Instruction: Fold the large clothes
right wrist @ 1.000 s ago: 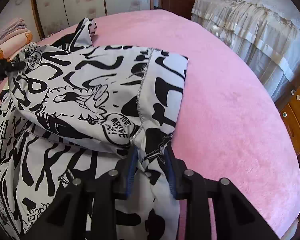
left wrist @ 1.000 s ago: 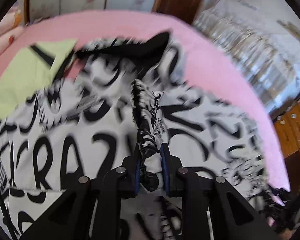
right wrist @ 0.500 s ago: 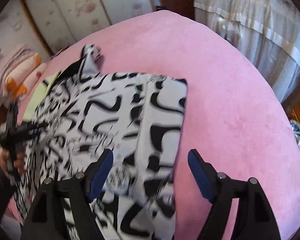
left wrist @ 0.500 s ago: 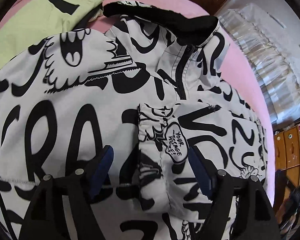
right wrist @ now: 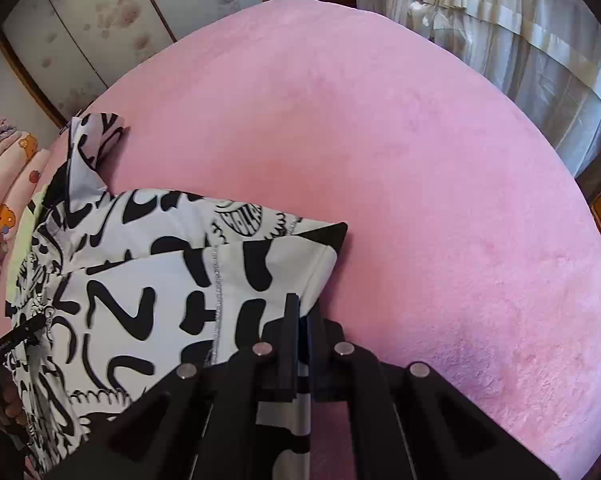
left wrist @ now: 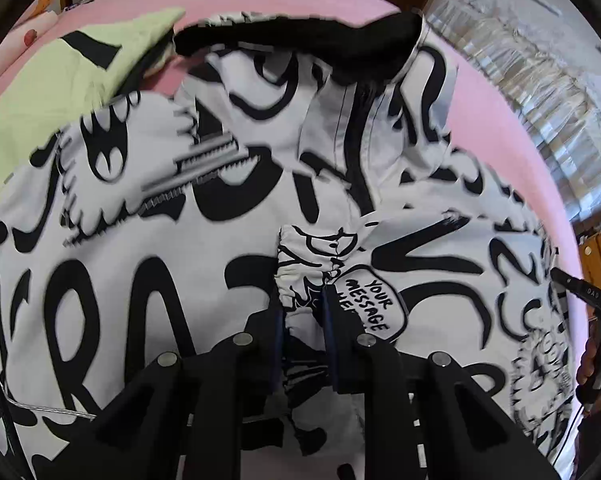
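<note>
Left gripper (left wrist: 302,312): jaws have just been closing, and the pads now pinch a bunched, elasticated cuff of the white jacket with black graffiti lettering (left wrist: 148,264). The cuff (left wrist: 300,264) stands up between the fingers, so this one is clamped on cloth.

Right gripper (right wrist: 300,320): jaws have just been closing too, and now stand together at the near right edge of the folded jacket (right wrist: 180,280). A strip of printed cloth runs under the fingers; whether any is actually caught between the pads, I cannot tell.

Outward from the left tongs: jacket body spreads ahead and to both sides, zip line running away toward the black collar (left wrist: 300,44) at the far end. A sleeve lies folded over the front, just right of the tongs. Beyond the collar, far left, a pale yellow-green garment (left wrist: 72,76) sits on the pink plush bedspread (right wrist: 420,160).

Outward from the right tongs: a squared folded corner just ahead, then bare pink bedspread well beyond.

Progress, as judged: sleeves seem brought in and one side edge turned over, so the narrowing folds look mostly done. The lengthwise fold, hem to collar, appears still to come.

Orientation: long axis runs away from the left tongs, collar pointing to the far side, hem near.
</note>
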